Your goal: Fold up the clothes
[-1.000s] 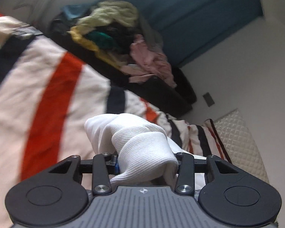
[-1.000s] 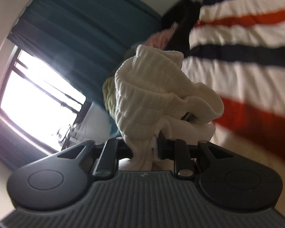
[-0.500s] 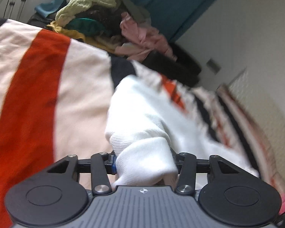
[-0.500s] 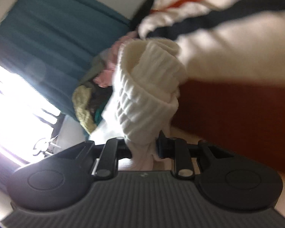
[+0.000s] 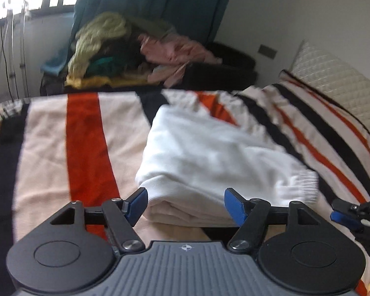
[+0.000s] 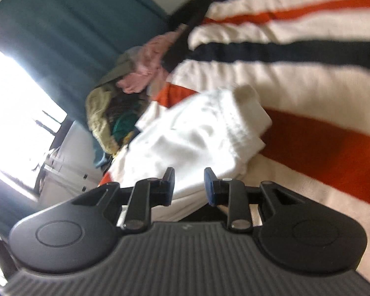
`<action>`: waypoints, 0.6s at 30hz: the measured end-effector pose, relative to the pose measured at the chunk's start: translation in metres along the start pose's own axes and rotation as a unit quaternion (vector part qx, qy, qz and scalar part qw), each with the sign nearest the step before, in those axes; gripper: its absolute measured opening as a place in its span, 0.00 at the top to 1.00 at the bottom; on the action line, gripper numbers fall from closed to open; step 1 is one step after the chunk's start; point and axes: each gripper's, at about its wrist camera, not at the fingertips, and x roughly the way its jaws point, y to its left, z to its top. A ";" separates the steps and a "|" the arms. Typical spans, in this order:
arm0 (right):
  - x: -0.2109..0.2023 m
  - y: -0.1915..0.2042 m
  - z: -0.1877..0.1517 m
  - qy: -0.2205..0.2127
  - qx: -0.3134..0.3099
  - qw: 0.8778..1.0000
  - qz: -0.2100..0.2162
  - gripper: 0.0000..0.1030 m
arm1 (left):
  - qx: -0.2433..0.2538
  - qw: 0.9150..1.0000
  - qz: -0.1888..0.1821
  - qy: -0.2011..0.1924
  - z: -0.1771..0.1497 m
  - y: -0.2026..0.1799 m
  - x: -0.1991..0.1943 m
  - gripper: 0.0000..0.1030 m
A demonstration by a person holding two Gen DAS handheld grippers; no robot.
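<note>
A white knitted garment lies folded on the striped bed cover, its ribbed cuff at the right end. My left gripper stands open just in front of the garment's near edge, nothing between its blue pads. In the right wrist view the same white garment rests on the cover, and my right gripper is open close to its edge, holding nothing. The right gripper's fingers show at the far right of the left wrist view.
A pile of mixed clothes lies beyond the bed's far edge, in front of a teal curtain. A quilted headboard stands at the right. A bright window lies left of the curtain.
Both grippers were shut on the white garment and held it up. Now both have opened and pulled back, and the garment lies folded on the bed cover.
</note>
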 end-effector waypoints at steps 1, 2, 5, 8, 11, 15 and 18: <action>-0.014 0.010 0.000 -0.004 -0.015 1.000 0.004 0.72 | 0.007 1.000 -0.002 -0.010 0.002 -0.007 -0.021 0.27; -0.029 0.020 0.001 -0.008 -0.030 0.999 0.008 0.72 | 0.013 1.000 -0.004 -0.020 0.004 -0.013 -0.041 0.26; -0.071 0.050 0.001 -0.021 -0.075 0.997 0.018 0.72 | 0.029 0.998 -0.008 -0.049 0.006 -0.033 -0.102 0.22; -0.106 0.078 -0.003 -0.035 -0.127 0.991 0.022 0.71 | 0.044 0.996 -0.011 -0.074 0.005 -0.050 -0.157 0.16; -0.141 0.100 -0.011 -0.045 -0.169 0.984 0.028 0.70 | 0.056 0.994 -0.013 -0.096 -0.003 -0.062 -0.204 0.09; -0.175 0.116 -0.026 -0.053 -0.210 0.976 0.038 0.65 | 0.073 0.990 -0.008 -0.120 -0.020 -0.074 -0.253 0.00; -0.192 0.118 -0.041 -0.069 -0.229 0.970 0.039 0.15 | 0.083 0.987 -0.011 -0.138 -0.038 -0.079 -0.280 0.00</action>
